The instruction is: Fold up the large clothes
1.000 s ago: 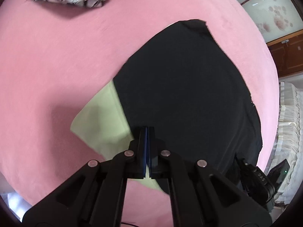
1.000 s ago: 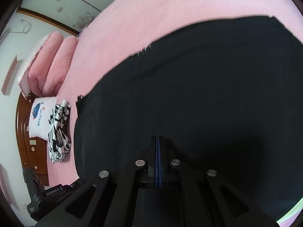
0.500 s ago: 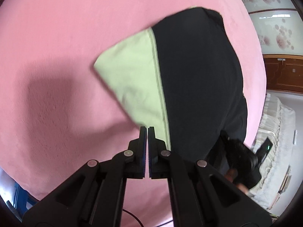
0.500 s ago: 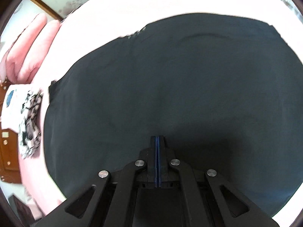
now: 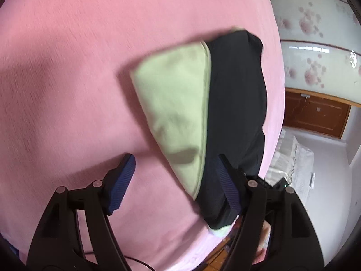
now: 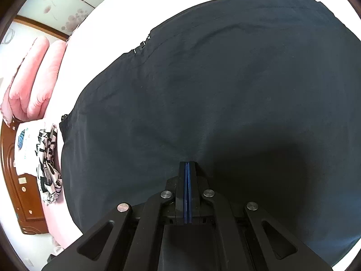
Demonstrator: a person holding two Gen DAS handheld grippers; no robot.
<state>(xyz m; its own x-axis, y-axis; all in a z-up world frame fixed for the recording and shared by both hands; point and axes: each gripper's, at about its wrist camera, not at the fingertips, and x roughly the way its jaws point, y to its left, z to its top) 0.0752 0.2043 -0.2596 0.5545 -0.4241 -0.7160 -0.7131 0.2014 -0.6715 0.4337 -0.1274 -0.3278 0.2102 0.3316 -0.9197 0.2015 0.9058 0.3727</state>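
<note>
Cloth first: the black garment (image 6: 225, 103) looks thin, limp and light, probably a little slick, lying spread on the pink bed (image 5: 67, 79). It should drape and slide when lifted, not hold a shape. Its pale green lining (image 5: 176, 108) shows as a turned-back triangular flap, so a fold is likely underway.

Best hold, by my reckoning: the flap's lower corner or the seam where green meets black, pinching both layers together so the top one does not slip off alone. A flat mid-panel pinch would only raise a tent.

Left gripper (image 5: 176, 176): jaws have just been opening and stand apart. The flap's lower tip lies between them, at about 12 o'clock from the fingertips, with no pad pressing on it.

Right gripper (image 6: 187, 194): jaws together, tip down at the black panel. Whether it pinches a fold of cloth or merely presses on it, I cannot tell.

Left wrist view alone gives the green flap, the garment's narrow near end and the bed's edge at 3 o'clock. Right wrist view alone gives the broad black panel, a zip edge at 11 o'clock, pink pillows (image 6: 33, 76) at 10 o'clock, and a black-and-white patterned cloth (image 6: 48, 164) at 9 o'clock.
</note>
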